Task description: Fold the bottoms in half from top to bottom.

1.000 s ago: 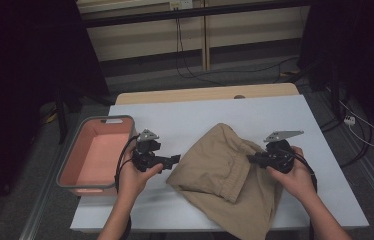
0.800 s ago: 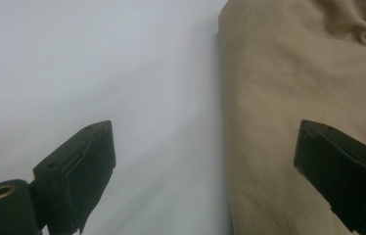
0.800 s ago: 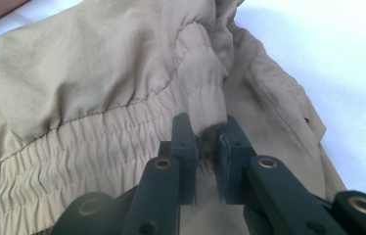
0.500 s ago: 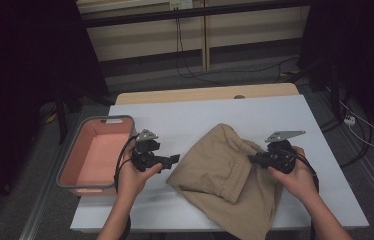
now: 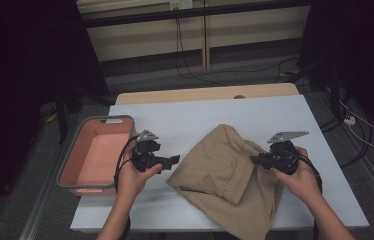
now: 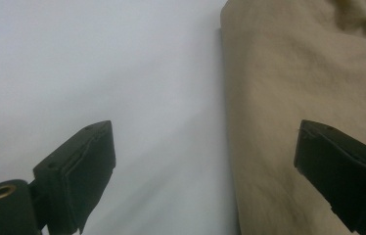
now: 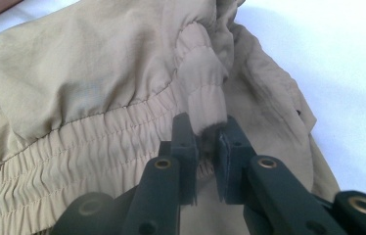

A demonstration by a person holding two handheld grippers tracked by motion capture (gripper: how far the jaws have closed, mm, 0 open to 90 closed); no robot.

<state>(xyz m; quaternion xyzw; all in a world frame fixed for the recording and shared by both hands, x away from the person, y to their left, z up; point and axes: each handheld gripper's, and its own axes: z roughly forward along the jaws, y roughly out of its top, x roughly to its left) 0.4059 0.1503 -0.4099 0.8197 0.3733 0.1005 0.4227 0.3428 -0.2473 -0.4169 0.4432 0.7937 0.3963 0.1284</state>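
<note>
Shorts (image 5: 225,170) are lying crumpled on the white counter (image 5: 185,120), and the right hand-held gripper (image 7: 205,142) is pinching their elastic waistband. The left hand-held gripper (image 6: 205,166) is hovering spread at the cloth's edge; it likely needs to be closing there next for folding.

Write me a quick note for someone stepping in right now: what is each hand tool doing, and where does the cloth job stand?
Right gripper: shut on the elastic waistband of the tan shorts.
Left gripper: open, jaws wide, one over bare table, one over the shorts' left edge; nothing held.
Shorts: crumpled mid-table, partly hanging over the near edge.
Pink bin: at the table's left, with nothing in it.
Done: one grasp. Left: probably a second grasp, then spreading or folding.
</note>
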